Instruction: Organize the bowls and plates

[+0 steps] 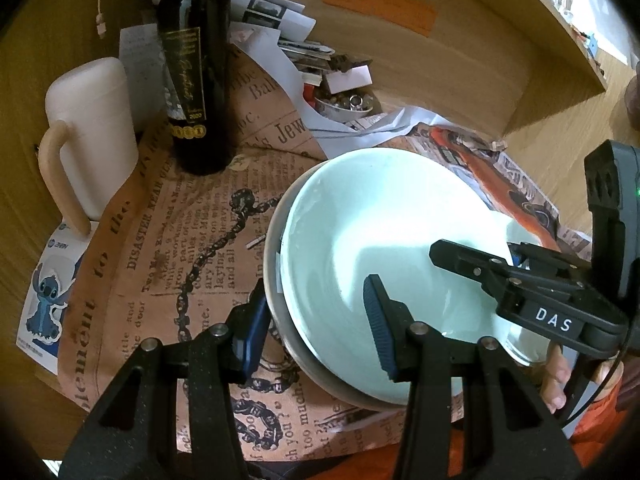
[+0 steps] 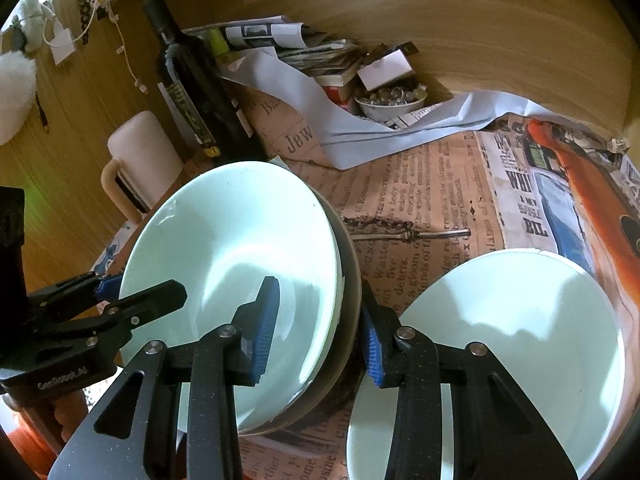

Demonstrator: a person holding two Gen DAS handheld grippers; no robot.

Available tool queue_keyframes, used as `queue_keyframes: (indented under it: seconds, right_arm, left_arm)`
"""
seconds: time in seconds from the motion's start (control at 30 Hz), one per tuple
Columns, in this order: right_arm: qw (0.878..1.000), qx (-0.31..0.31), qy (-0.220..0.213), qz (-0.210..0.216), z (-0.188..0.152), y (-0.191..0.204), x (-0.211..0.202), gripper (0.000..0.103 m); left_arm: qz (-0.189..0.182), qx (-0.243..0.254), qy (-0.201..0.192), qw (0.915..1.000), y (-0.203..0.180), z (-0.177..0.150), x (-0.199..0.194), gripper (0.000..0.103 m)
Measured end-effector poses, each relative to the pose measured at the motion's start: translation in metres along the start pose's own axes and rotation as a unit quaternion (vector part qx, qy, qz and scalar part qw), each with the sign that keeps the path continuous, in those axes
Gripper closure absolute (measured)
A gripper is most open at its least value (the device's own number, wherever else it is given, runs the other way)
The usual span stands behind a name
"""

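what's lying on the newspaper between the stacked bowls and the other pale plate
In the right wrist view, a dark chain with a metal rod lies on the newspaper sheet, between the stacked bowls and the pale plate, towards the back.

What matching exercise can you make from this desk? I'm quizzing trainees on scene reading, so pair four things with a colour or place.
Things:
1. wine bottle
2. mug
3. pale green bowl
4. small bowl of glass beads

Descriptions:
A. whitish, with a handle
B. at the back, by the paper pile
C. nested inside a grey bowl
D. dark, with gold print on its label

Pairs: 1-D, 2-A, 3-C, 4-B
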State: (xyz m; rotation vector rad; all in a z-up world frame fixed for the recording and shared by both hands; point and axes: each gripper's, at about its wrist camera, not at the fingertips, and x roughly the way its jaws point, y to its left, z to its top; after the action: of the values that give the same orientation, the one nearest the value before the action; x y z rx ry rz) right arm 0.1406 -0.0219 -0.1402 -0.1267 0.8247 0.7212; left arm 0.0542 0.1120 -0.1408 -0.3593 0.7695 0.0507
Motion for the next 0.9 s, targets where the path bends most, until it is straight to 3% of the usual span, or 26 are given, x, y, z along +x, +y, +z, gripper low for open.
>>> queue_keyframes:
  seconds: [0.43, 0.9]
  right_arm:
    - [0.999, -0.001, -0.035, 0.003, 0.009, 0.004, -0.018, 0.068]
    - [0.997, 0.011, -0.070, -0.006, 0.010, -0.008, -0.047, 0.068]
  left_arm:
    - [-0.006, -0.004, -0.030, 0.9995, -0.003, 0.010, -0.014, 0.057]
    - [-0.023, 0.027, -0.060, 0.9975, -0.028, 0.025, -0.025, 0.057]
